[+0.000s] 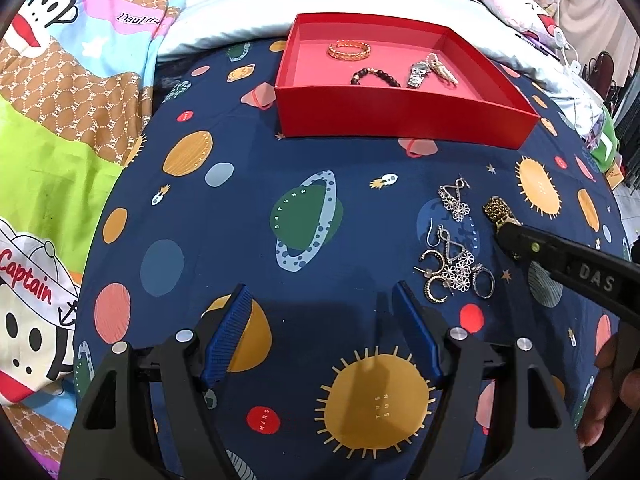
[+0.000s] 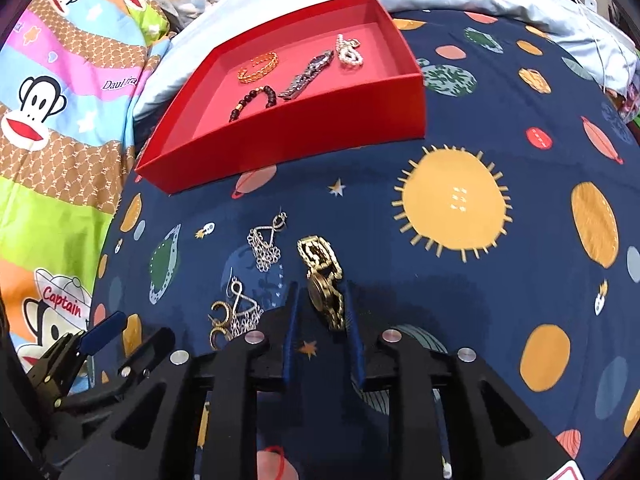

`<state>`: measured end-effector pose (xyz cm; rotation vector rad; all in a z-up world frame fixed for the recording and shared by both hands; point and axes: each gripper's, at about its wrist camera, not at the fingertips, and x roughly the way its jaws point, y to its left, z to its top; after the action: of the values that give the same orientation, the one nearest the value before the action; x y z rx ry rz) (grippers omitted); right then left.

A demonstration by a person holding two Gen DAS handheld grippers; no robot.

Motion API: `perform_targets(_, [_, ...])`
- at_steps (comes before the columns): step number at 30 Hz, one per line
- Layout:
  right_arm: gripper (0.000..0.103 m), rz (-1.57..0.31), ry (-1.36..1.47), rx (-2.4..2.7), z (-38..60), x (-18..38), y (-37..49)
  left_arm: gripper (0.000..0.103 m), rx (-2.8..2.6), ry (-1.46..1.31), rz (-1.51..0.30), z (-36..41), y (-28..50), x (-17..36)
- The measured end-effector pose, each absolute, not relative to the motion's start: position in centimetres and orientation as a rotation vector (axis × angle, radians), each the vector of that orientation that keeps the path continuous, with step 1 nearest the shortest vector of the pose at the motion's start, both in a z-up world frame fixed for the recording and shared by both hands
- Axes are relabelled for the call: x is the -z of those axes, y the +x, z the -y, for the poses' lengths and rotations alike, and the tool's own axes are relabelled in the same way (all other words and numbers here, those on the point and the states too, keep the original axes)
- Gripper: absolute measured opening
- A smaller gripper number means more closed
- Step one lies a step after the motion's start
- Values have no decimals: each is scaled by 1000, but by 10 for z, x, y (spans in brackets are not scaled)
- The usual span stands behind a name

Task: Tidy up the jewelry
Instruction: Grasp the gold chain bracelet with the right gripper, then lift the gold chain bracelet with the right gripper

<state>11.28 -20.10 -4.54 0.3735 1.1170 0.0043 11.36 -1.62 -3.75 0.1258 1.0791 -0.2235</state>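
right gripper [image 2: 320, 300] is down on the planet-print bedsheet [image 2: 460, 128] with its blue pads either side of the gold watch [image 2: 322, 276]. the jaws look narrowed around the watch case with the bracelet links spilling out ahead at 12 o'clock, so i judge it to be gripping the watch, though whether it is fully pinched i can't quite tell. going in across the case makes sense: that is the thickest, stiffest part, while the loose links would slip.

left gripper [image 1: 324, 308] hangs just above the sheet, jaws spread wide, nothing between them. it sits at about 8 o'clock from the loose pile, probably parked clear so the right one has room.

the red box [image 1: 400, 116] waits at 12 o'clock in both views, shallow walled and open topped, so a drop from above is easy. already inside: a gold bangle [image 1: 349, 49], a dark beaded bracelet [image 1: 374, 77], a silver watch [image 1: 418, 74] and a pearl piece [image 1: 442, 68].

yet to be sorted on the sheet, just left of the gold watch: a silver flower earring [image 1: 454, 198], its twin [image 1: 452, 254] tangled with hoop earrings [image 1: 434, 280] and a ring [image 1: 484, 282]. that cluster touches itself, so picking one piece could drag another.

next, by my reading, lift the watch and carry it to the box.
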Motion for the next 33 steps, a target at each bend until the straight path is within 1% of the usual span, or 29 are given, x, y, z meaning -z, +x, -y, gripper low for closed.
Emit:
perform_targets(4, [20,-1110,335,-3,197,45,115,70,221,111,-1091,14,115,39])
perform_targets(6, [8,-1111,319,-1,197,45,114,70,220,100,-1098,11,116,40])
perform_targets(21, [8,-1098,321,43,218,37,82,70,306,59,-1124,25,110,39])
perform_targets(28, [8,-1084,334,62,228,30,71,70,402,44,-1122,50,100,32])
perform_targets(30, [8,-1079,340,69,232,27,68,68,421,49,-1119,57,97,31])
perform_targets(32, [8,-1074,344,75,235,25,66,62,445,59,-1118,65,95,31])
perform_targets(33, [8,-1073,346,76,237,24,65,61,455,66,-1118,69,94,32])
